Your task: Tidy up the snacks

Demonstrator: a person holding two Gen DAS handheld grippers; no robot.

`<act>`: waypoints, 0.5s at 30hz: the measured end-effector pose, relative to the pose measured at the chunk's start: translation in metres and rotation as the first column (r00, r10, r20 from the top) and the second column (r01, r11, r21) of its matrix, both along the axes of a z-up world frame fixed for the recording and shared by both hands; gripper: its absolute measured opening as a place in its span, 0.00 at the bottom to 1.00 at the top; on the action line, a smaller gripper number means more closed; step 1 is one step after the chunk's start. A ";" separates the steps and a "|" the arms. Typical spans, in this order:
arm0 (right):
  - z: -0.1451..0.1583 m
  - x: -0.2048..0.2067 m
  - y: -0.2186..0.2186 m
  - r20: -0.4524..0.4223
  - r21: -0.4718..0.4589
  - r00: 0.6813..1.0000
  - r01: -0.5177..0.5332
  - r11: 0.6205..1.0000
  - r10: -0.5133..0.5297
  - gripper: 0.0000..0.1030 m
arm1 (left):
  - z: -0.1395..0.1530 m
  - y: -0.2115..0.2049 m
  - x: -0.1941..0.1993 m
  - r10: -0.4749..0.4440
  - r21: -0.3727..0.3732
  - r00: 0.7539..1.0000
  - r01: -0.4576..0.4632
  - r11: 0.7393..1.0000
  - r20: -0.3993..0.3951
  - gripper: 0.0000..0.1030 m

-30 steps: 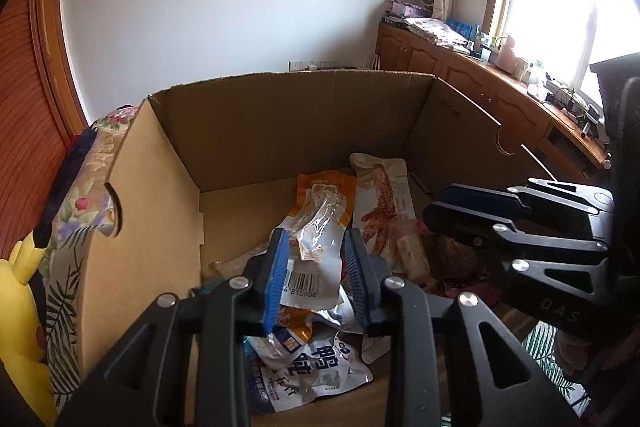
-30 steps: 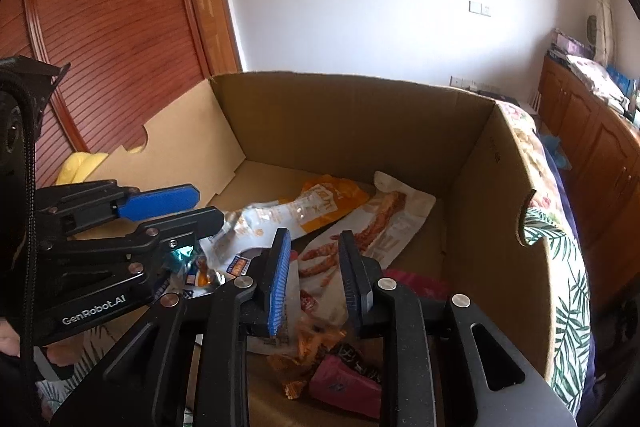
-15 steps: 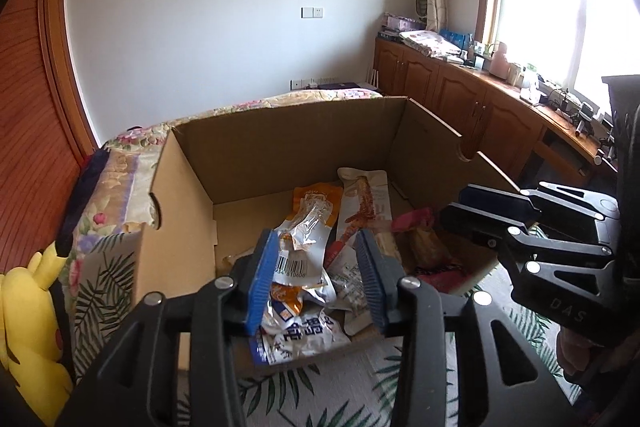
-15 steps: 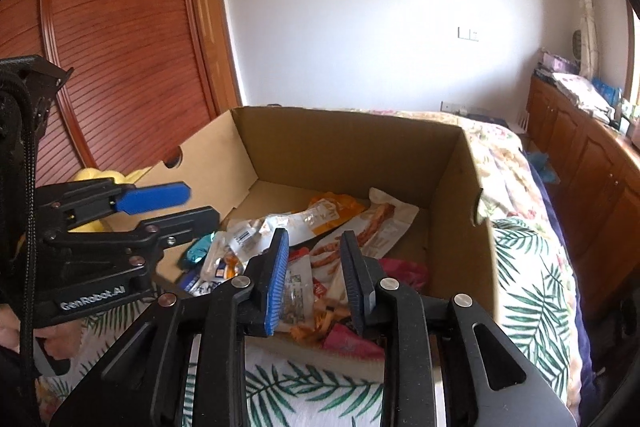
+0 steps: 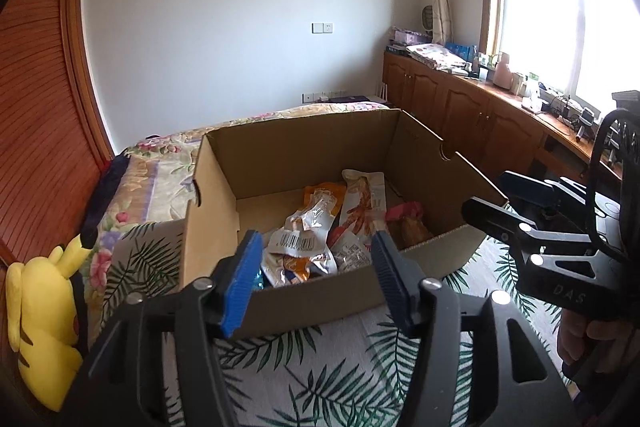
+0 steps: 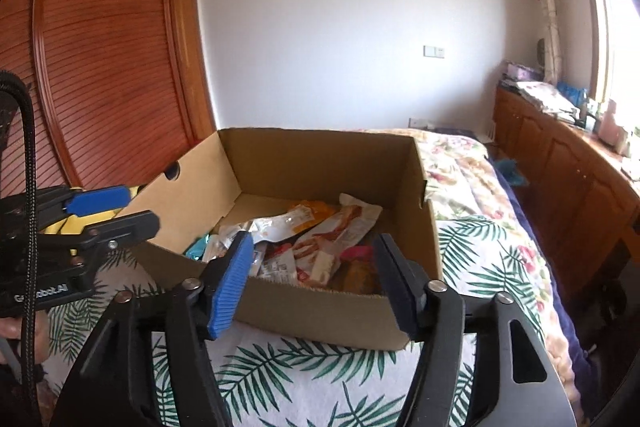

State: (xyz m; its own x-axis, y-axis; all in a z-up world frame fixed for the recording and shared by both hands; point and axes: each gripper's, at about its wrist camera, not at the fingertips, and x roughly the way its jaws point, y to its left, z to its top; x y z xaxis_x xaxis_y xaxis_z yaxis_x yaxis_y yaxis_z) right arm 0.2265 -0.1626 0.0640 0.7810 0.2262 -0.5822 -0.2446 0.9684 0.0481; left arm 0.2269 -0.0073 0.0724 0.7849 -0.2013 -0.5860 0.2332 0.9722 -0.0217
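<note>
An open cardboard box (image 5: pixel 300 151) (image 6: pixel 320 163) stands on the bed with a pile of snack packets in it. A white barcode packet (image 5: pixel 298 241), an orange packet (image 5: pixel 324 191), a long pale packet (image 5: pixel 362 203) (image 6: pixel 340 227) and a pink one (image 5: pixel 404 209) (image 6: pixel 358 253) lie loose there. My left gripper (image 5: pixel 316 239) (image 6: pixel 138 207) hovers above the box's near wall, jaws opening, nothing between them. Beside it, my right gripper (image 6: pixel 314 239) (image 5: pixel 486 193) is also opening and holds nothing.
The bedspread (image 5: pixel 320 367) with green leaf print lies under the box. A yellow plush toy (image 5: pixel 44 327) sits at the bed's left edge by the slatted wooden door (image 6: pixel 100 67). Wooden cabinets (image 5: pixel 460 107) run along the right under the window. A hand (image 5: pixel 580 339) holds the right gripper.
Both grippers have drawn back and up, out of the box to above its near wall. Their jaws, nearly closed a second ago, now stand wide apart. The packets stay in the box.
</note>
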 end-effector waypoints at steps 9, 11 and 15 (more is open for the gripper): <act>0.004 -0.029 0.000 0.026 -0.022 0.999 0.027 0.999 -0.027 0.88 | 0.001 0.008 -0.033 0.050 0.000 0.998 -0.050 0.999 0.044 0.71; 0.004 -0.034 0.001 0.020 -0.026 0.999 0.030 0.999 -0.030 0.89 | 0.001 0.010 -0.040 0.058 -0.022 0.997 -0.057 0.998 0.049 0.81; 0.004 -0.041 0.002 0.021 -0.021 0.999 0.029 0.999 -0.029 0.96 | 0.004 0.009 -0.050 0.058 -0.023 0.997 -0.057 0.998 0.059 0.85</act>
